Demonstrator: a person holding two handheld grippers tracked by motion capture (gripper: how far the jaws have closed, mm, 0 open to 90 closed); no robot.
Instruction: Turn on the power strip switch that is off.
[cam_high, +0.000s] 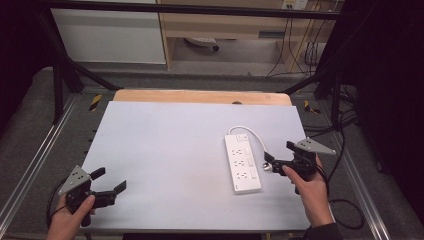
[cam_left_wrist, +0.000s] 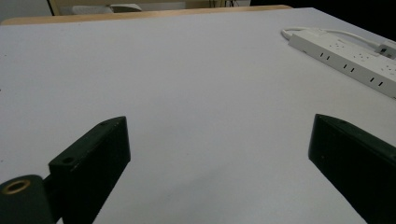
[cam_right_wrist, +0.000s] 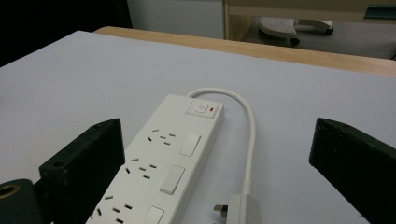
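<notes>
Your right gripper (cam_high: 276, 159) hangs wide open over the plug (cam_right_wrist: 236, 208), just beside the power strip (cam_high: 242, 163).

The strip lies right of centre on the pale matte table (cam_high: 165, 150), its short cord (cam_right_wrist: 250, 126) looping back to the plug between your jaws. If you close off-centre, the smooth hard plastic will likely slip or twist out; pull on the stiff, curved cord and the light, glossy white strip may drag along. Your left gripper (cam_high: 107, 186) sits open too, holding nothing, well apart at the near left edge.
</notes>
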